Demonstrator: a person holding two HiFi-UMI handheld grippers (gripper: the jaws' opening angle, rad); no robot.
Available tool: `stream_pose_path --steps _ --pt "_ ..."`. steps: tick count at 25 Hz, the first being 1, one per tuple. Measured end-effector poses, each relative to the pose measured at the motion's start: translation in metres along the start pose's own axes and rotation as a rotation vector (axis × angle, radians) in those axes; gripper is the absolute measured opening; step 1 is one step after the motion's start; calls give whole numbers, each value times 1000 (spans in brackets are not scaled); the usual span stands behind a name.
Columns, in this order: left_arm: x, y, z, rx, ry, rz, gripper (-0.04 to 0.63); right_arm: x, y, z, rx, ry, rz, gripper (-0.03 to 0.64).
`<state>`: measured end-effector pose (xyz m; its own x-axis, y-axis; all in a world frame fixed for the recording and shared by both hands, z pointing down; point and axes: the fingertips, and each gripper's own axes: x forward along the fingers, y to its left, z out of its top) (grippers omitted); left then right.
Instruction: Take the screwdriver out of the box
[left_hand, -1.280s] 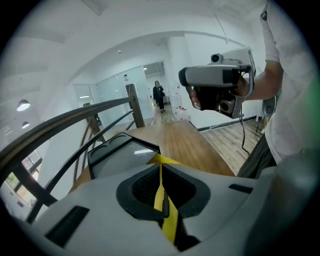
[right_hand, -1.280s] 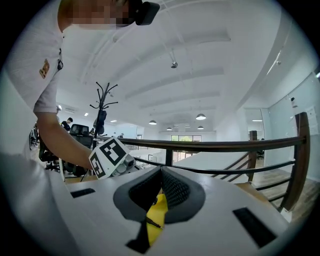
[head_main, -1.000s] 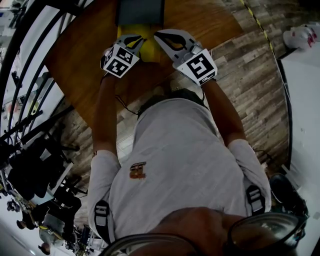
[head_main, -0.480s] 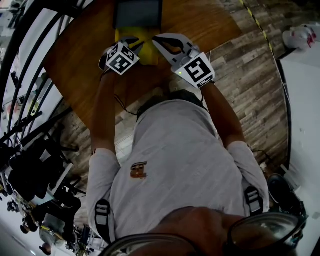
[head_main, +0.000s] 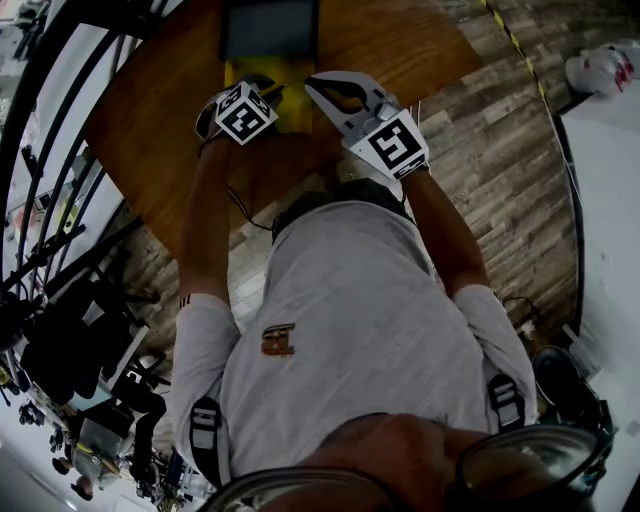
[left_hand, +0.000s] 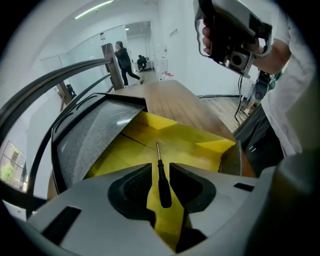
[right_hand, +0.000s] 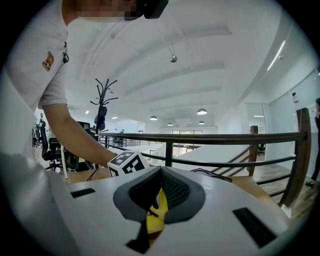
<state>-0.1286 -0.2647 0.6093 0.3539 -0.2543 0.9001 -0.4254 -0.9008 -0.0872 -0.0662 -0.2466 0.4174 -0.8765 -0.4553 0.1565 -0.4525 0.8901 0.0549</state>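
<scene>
Wooden bench (head_main: 150, 120) underneath. On the left gripper (left_hand: 160, 167) the fingers (left_hand: 130, 187) stand released either side of the screwdriver (left_hand: 162, 186) (black handle), which lies inside the open yellow box (left_hand: 200, 142), midway between the bench's side edges. On the right gripper (right_hand: 161, 172) the fingers are clenched tip to tip, with yellow showing behind them.

Screwdriver (left_hand: 161, 175): I saw a black handle and thin metal shaft, lying flat inside, tip pointing away.
Box (left_hand: 200, 144): I found it open, yellow inside, dark lid raised.
</scene>
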Motion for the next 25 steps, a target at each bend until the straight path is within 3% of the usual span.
stream_pose_path --steps 13,25 --pt "14 -2 -8 -20 72 -66 115 -5 -9 -7 57 -2 -11 32" --pt "15 -6 -5 -71 60 -116 74 -9 -5 -15 72 3 0 32"
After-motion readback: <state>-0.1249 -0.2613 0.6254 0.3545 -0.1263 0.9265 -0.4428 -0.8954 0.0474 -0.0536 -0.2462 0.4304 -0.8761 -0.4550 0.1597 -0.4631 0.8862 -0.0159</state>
